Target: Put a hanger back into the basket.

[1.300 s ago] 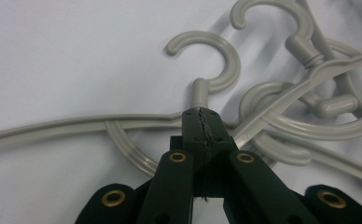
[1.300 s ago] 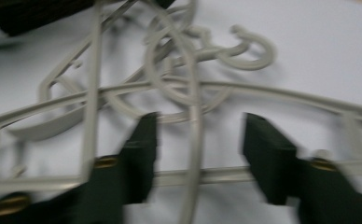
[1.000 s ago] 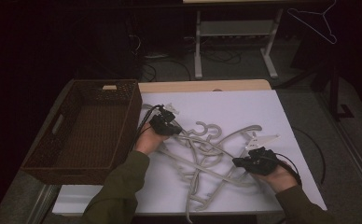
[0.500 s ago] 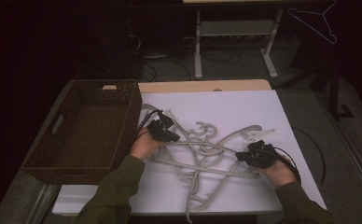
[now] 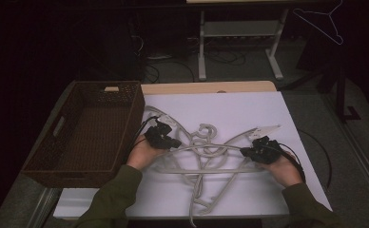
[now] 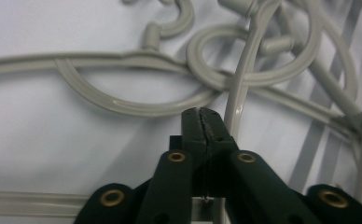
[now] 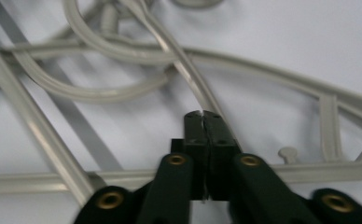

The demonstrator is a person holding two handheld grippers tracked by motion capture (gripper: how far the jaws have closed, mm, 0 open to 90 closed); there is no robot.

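left gripper (image 5: 169, 140) sits at nine o'clock of the tangle of grey hangers (image 5: 206, 161), jaws pressed fully together; in the left gripper view a hanger arm (image 6: 239, 88) runs right beside the tips, and i cannot tell if they pinch it. right gripper (image 5: 247, 153) is at three o'clock, jaws closed too, a thin arm (image 7: 193, 84) meeting its tips. the tangle lies mid white sheet (image 5: 249, 107), with the brown wicker basket (image 5: 68, 142) out at nine o'clock, empty.
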